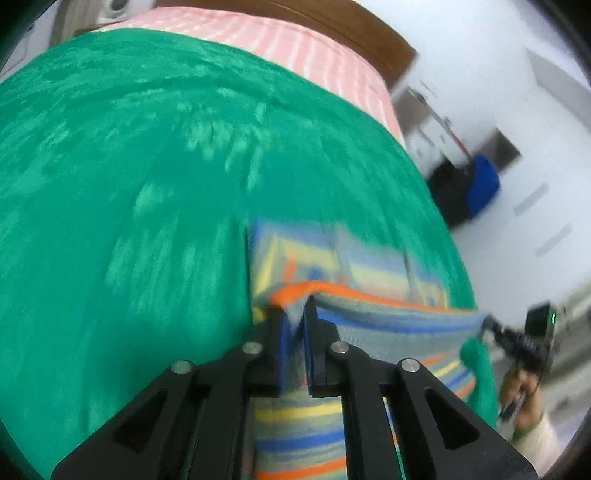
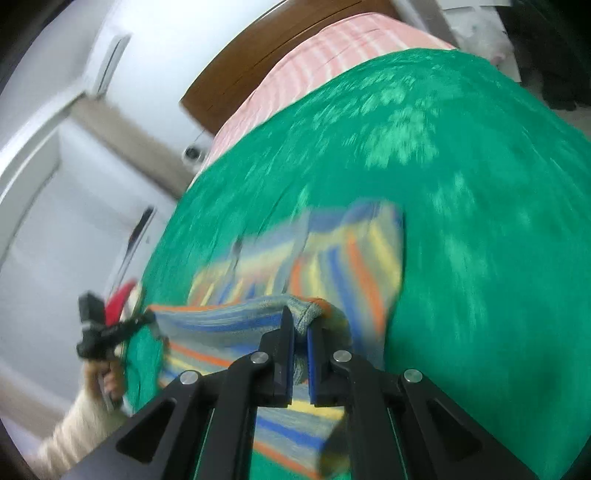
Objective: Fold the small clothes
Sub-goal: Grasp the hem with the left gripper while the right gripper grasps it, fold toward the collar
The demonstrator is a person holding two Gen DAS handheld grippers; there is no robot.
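From your left wrist view, the left claw [image 1: 295, 317] is pinched nearly closed on a raised edge of the striped garment [image 1: 332, 266], whose orange-trimmed hem runs taut from those jaws across to the right claw [image 1: 487, 325], visible at the far end with your hand below it; its jaws are too small and blurred here to read in this view. The garment is a soft knit in blue, yellow, orange and grey bands, its lower part lying on the green bedspread [image 1: 129, 166], with the lifted edge hanging above that part. The bedspread is a thin, sheeny fabric with a paler mottled print, and beyond it lies a pink striped sheet [image 1: 314, 48] against a brown wooden headboard [image 1: 362, 33]. From your right wrist view, the right claw [image 2: 301, 325] is also closed narrow on a bunched corner of the striped garment [image 2: 351, 258], and the left claw [image 2: 147, 319] holds the opposite corner, toward the bed's edge from the garment. The picture is smeared, so I judge you are mid-swing with the fold. The risk here is that the stretchy knit slips out of one pinch if you pull the hem too tight, or that the two corners land unevenly and the fold comes out skewed; the slick bedspread [image 2: 480, 221] could also let the lower layer drag along
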